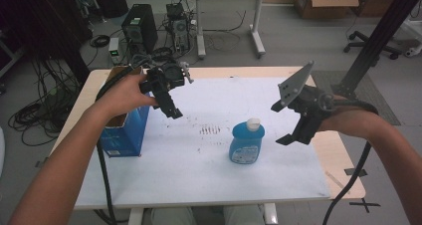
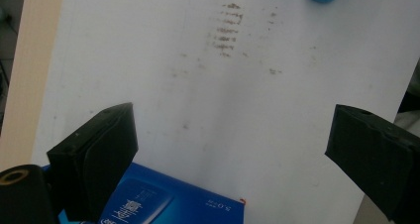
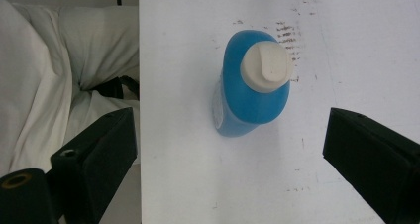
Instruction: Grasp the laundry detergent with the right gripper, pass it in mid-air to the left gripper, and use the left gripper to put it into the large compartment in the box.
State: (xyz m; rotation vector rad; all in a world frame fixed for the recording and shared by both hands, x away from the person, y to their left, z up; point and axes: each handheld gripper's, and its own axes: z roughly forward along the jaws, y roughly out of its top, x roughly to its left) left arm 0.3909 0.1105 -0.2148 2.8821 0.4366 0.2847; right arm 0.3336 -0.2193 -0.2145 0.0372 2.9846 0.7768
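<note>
Big white table down below. Blue box at its left edge, under the left gripper, jaws wide apart, empty. Blue bottle standing mid-table, just beside the right gripper, jaws also spread, empty. Might tip over if bumped by one jaw.

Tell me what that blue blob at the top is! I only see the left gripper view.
Observer: It's a blue bottle with a cream cap, standing upright on the white table.
Operator: Is anybody grabbing it?
Observer: No. The right gripper hangs open just beside it, not touching.
Operator: And the blue thing at the bottom?
Observer: A blue box, open on top, by the table's left edge.
</note>
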